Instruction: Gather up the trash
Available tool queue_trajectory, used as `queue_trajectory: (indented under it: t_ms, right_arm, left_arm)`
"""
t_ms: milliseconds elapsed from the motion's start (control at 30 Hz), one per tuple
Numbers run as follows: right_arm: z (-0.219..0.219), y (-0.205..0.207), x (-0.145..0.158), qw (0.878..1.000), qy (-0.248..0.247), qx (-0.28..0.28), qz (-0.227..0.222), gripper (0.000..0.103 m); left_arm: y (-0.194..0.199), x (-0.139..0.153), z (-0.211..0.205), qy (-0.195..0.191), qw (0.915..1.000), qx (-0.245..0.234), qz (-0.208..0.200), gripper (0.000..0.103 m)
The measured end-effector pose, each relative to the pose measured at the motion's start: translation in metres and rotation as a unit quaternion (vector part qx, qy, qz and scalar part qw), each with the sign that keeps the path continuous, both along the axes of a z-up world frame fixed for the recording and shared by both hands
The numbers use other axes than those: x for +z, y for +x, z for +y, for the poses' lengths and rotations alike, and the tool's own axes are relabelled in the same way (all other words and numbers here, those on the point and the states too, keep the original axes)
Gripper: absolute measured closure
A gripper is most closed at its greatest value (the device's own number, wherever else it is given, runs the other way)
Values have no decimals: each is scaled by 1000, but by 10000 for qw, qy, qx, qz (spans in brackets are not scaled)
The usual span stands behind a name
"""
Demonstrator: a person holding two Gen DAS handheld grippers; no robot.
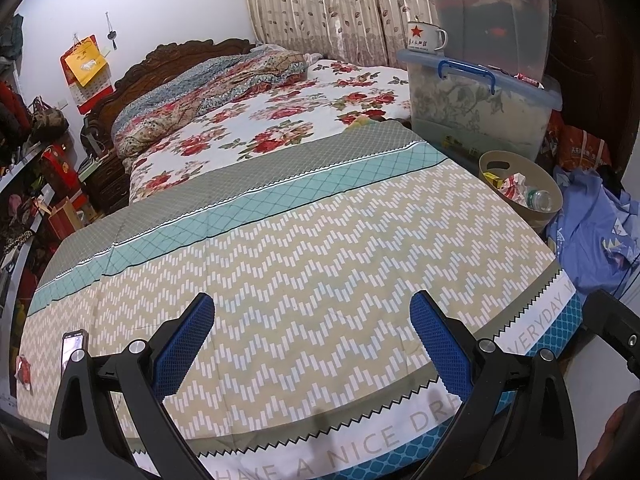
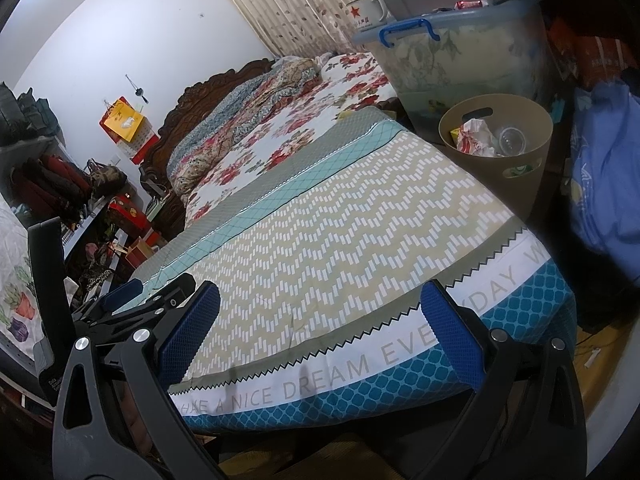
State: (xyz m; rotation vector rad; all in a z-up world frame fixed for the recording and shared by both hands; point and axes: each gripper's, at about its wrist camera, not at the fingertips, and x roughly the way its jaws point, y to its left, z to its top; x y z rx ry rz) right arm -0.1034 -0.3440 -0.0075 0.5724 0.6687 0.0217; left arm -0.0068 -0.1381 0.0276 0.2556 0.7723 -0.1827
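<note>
Round tan bin [image 2: 532, 168] at the bed's right edge holds crumpled red-white wrapper [image 2: 474, 136] and clear plastic bottle [image 1: 540, 200]; left gripper [image 1: 312, 344] and right gripper [image 2: 320, 336] both spread apart, empty, over zigzag-patterned quilt [image 1: 304, 248].

A lived-in home bedroom: a carved wooden headboard [image 1: 132, 68] backs a bed [image 1: 280, 216] spread with floral and zigzag covers, leaf-print curtains [image 1: 328, 4] behind, stacked plastic storage boxes [image 1: 484, 96] alongside.
</note>
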Motion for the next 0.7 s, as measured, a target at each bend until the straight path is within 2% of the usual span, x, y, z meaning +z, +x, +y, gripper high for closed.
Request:
queue_trajectory:
  t_ms: [700]
  right_arm:
    - [0, 1, 1, 10000, 4, 20, 15, 4]
  left_arm:
    - [0, -2, 2, 6, 10000, -21, 18, 9]
